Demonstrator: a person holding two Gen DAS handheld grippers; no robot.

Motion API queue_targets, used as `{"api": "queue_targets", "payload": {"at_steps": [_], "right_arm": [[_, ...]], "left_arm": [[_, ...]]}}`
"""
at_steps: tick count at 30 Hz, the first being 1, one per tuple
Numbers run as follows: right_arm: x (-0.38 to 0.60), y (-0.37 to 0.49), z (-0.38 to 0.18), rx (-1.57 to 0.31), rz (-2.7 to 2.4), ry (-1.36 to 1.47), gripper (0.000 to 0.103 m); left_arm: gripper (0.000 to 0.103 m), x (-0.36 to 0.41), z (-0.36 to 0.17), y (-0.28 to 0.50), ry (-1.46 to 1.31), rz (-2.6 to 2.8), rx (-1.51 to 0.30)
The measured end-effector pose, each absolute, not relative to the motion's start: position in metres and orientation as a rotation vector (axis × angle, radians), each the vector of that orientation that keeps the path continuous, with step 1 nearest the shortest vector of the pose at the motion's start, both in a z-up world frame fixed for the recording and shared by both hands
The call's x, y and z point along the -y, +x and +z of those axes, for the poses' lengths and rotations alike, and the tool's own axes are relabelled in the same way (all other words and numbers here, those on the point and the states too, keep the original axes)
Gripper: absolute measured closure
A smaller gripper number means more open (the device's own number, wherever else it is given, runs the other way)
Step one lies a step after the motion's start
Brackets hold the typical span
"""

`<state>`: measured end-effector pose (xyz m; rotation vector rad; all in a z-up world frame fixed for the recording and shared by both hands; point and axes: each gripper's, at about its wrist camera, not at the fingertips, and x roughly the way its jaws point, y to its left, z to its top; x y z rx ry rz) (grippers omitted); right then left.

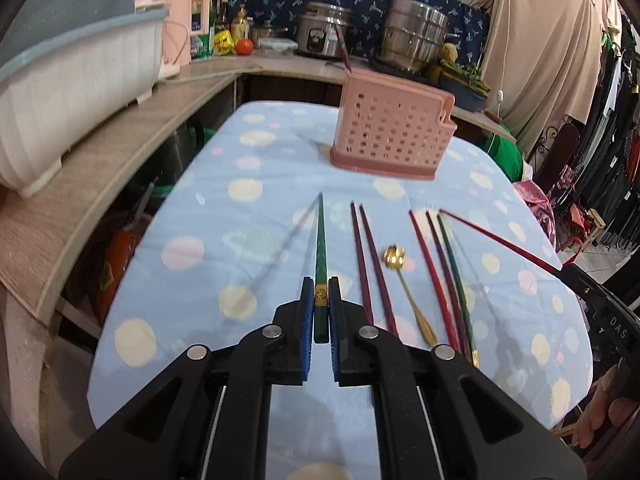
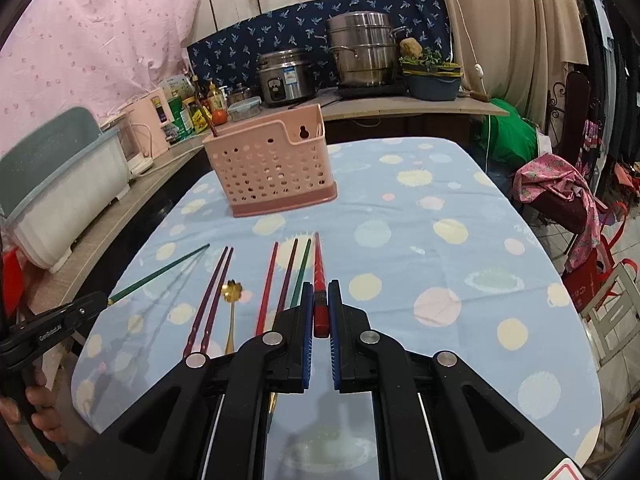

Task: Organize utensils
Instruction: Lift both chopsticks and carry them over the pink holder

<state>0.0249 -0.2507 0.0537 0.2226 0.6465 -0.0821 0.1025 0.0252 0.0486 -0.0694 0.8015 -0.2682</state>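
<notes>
My left gripper [image 1: 320, 292] is shut on a green chopstick [image 1: 320, 248] and holds it above the blue dotted tablecloth [image 1: 208, 216]. My right gripper [image 2: 320, 294] is shut on a red chopstick [image 2: 319, 276], also lifted. On the cloth lie two dark purple chopsticks [image 1: 368, 264], a gold spoon [image 1: 404, 288], and red, purple and green chopsticks [image 1: 444, 280]. A pink perforated utensil basket [image 1: 394, 128] stands farther back with one chopstick in it. In the right wrist view the basket [image 2: 272, 164], the spoon [image 2: 231, 304] and the purple pair [image 2: 212, 296] show too.
A wooden counter [image 1: 120, 148] runs along the left and back with a white dish rack [image 1: 72, 80], a rice cooker [image 1: 324, 32] and a steel pot [image 1: 416, 32]. Clothes and a curtain [image 1: 536, 60] hang at the right past the table edge.
</notes>
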Motion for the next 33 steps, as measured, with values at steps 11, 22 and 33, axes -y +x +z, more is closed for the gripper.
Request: {"api": "queue_targets", "payload": {"at_steps": [11,22,33], "right_arm": [[0.267,0.058,0.107,-0.523,-0.084,0.206,0.096],[0.287,0.1,0.141,-0.466,-0.088,0.22,0.096],[0.297,0.146,0.192,-0.37,-0.04,0.244,0.096]], "left_arm": [[0.096,-0.019,0.108,0.137,-0.049,-0.264,-0.686],[0.096,0.002,0.15,0.183,-0.001,-0.246,-0.602],[0.096,0.019,0.213,0.225,-0.035,-0.269,-0.507]]}}
